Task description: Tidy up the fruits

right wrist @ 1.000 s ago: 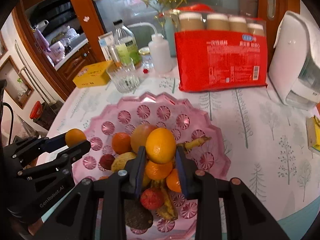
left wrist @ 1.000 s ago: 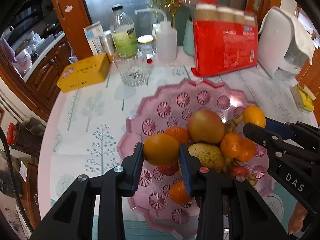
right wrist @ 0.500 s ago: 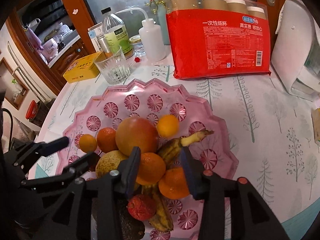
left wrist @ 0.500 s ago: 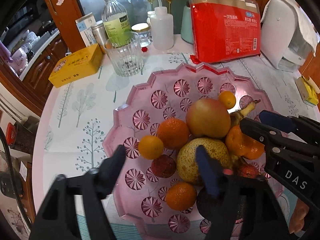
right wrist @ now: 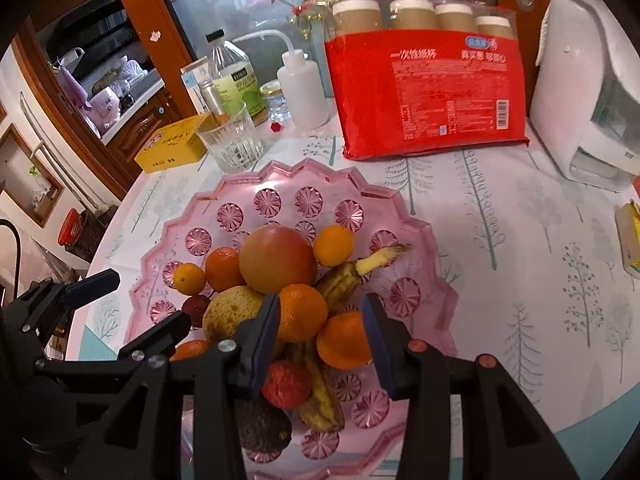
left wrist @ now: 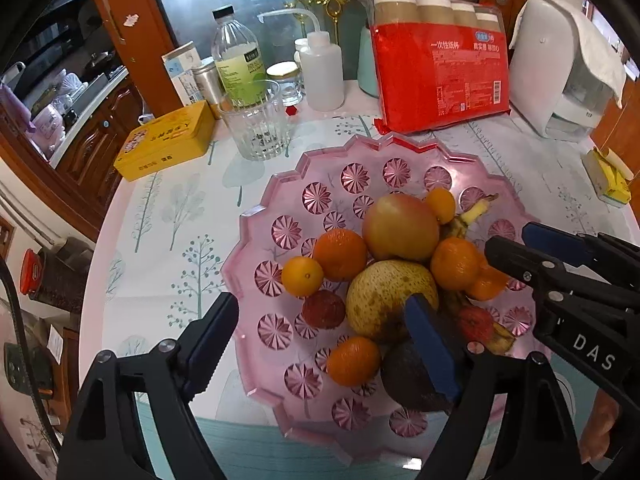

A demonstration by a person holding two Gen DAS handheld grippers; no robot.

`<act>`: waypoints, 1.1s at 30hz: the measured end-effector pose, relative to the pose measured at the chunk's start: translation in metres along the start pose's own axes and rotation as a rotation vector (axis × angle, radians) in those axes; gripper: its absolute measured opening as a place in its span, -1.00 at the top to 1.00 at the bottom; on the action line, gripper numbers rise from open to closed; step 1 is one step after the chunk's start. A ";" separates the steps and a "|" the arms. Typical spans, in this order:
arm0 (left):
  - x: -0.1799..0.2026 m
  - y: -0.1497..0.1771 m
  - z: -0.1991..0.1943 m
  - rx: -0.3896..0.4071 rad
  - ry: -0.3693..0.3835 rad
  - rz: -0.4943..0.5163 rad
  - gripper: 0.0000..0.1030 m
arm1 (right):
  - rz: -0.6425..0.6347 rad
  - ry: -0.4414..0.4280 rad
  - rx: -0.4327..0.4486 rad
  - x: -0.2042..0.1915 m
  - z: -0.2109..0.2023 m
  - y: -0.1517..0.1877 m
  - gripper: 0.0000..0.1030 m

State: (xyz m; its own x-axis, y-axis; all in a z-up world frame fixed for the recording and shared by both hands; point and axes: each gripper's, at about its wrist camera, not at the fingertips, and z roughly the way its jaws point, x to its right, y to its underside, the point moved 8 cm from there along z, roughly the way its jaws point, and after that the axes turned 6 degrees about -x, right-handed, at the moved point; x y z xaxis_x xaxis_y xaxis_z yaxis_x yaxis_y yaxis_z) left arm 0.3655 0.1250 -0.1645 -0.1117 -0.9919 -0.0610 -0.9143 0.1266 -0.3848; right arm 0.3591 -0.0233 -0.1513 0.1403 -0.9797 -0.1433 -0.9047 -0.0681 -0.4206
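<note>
**Over the pink dish, both grippers empty**

Over the pink dish (left wrist: 256, 216) my left gripper (left wrist: 320, 332) and right gripper (right wrist: 320, 332) hang with jaws apart. Fruit sits heaped inside. I judge the oranges (left wrist: 340, 254) firm, light and rollable: grip across their middle. The banana (right wrist: 344, 276) looks soft.

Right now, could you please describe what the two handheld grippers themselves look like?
Both the left gripper and the right gripper are matte black angular plastic frames with silver screw heads and blue pads lining the jaws. White lettering reading DAS marks the right gripper's side. A bare fingertip shows beneath it.
</note>
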 end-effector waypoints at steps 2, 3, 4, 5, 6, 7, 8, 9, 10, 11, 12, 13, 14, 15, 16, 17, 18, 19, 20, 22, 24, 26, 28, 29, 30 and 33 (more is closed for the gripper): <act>0.002 0.004 -0.010 0.010 0.003 -0.003 -0.66 | -0.004 0.005 0.012 0.000 -0.009 0.004 0.16; 0.002 0.005 -0.013 0.014 0.004 -0.005 -0.66 | -0.005 0.007 0.016 0.000 -0.012 0.007 0.16; 0.004 0.008 -0.019 0.020 0.007 -0.008 -0.67 | -0.006 0.007 0.019 0.000 -0.016 0.010 0.16; 0.005 0.012 -0.025 0.027 0.009 -0.012 -0.67 | -0.006 0.008 0.022 0.001 -0.020 0.013 0.16; 0.006 0.015 -0.030 0.032 0.010 -0.016 -0.67 | -0.003 0.008 0.025 0.002 -0.024 0.018 0.16; 0.007 0.018 -0.035 0.037 0.012 -0.020 -0.67 | 0.001 0.006 0.027 0.002 -0.028 0.023 0.16; 0.009 0.022 -0.041 0.041 0.015 -0.025 -0.68 | 0.005 0.003 0.028 0.003 -0.033 0.028 0.16; 0.010 0.026 -0.046 0.043 0.018 -0.029 -0.68 | 0.009 0.001 0.029 0.004 -0.036 0.032 0.16; 0.012 0.030 -0.049 0.044 0.020 -0.033 -0.68 | 0.014 -0.002 0.030 0.005 -0.041 0.038 0.16; 0.014 0.035 -0.054 0.045 0.022 -0.040 -0.68 | 0.019 -0.005 0.032 0.005 -0.046 0.044 0.16; 0.017 0.040 -0.060 0.046 0.027 -0.047 -0.68 | 0.022 -0.006 0.036 0.006 -0.053 0.050 0.16; 0.020 0.047 -0.067 0.048 0.037 -0.054 -0.68 | 0.026 -0.006 0.039 0.007 -0.058 0.056 0.16; 0.023 0.053 -0.074 0.052 0.044 -0.059 -0.68 | 0.030 -0.008 0.043 0.008 -0.065 0.063 0.16; 0.026 0.059 -0.079 0.054 0.047 -0.063 -0.68 | 0.035 -0.013 0.047 0.009 -0.073 0.071 0.16; 0.030 0.066 -0.087 0.059 0.052 -0.067 -0.68 | 0.038 -0.014 0.049 0.010 -0.080 0.077 0.16; 0.034 0.072 -0.094 0.063 0.057 -0.071 -0.69 | 0.039 -0.012 0.053 0.011 -0.089 0.086 0.16; 0.036 0.077 -0.099 0.064 0.059 -0.074 -0.69 | 0.039 -0.010 0.055 0.011 -0.095 0.092 0.16; 0.039 0.084 -0.105 0.066 0.063 -0.079 -0.69 | 0.041 -0.007 0.055 0.012 -0.100 0.098 0.16; 0.041 0.090 -0.111 0.067 0.065 -0.086 -0.69 | 0.045 -0.004 0.053 0.013 -0.109 0.107 0.16; 0.046 0.102 -0.124 0.067 0.075 -0.104 -0.70 | 0.060 0.005 0.051 0.016 -0.120 0.118 0.16; 0.050 0.112 -0.134 0.066 0.079 -0.118 -0.71 | 0.077 0.011 0.057 0.018 -0.135 0.132 0.16; 0.055 0.124 -0.146 0.065 0.086 -0.131 -0.72 | 0.080 0.024 0.069 0.020 -0.148 0.142 0.15; 0.060 0.133 -0.153 0.063 0.093 -0.140 -0.73 | 0.072 0.046 0.083 0.020 -0.161 0.153 0.08; 0.063 0.139 -0.158 0.058 0.095 -0.142 -0.73 | 0.069 0.056 0.087 0.021 -0.165 0.156 0.04; 0.067 0.144 -0.162 0.055 0.099 -0.140 -0.73 | 0.066 0.067 0.091 0.022 -0.171 0.161 0.02; 0.076 0.158 -0.175 0.057 0.092 -0.129 -0.73 | 0.070 0.075 0.098 0.023 -0.186 0.175 0.00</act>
State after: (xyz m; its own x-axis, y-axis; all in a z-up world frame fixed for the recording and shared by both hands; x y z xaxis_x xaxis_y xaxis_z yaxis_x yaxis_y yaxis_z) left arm 0.1444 0.0678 -0.0692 -0.0318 -0.9966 0.0757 -0.9001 -0.0044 -0.4356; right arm 0.1295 -0.0931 -0.0613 0.0442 -0.9930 -0.1093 -0.8668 0.0163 -0.4983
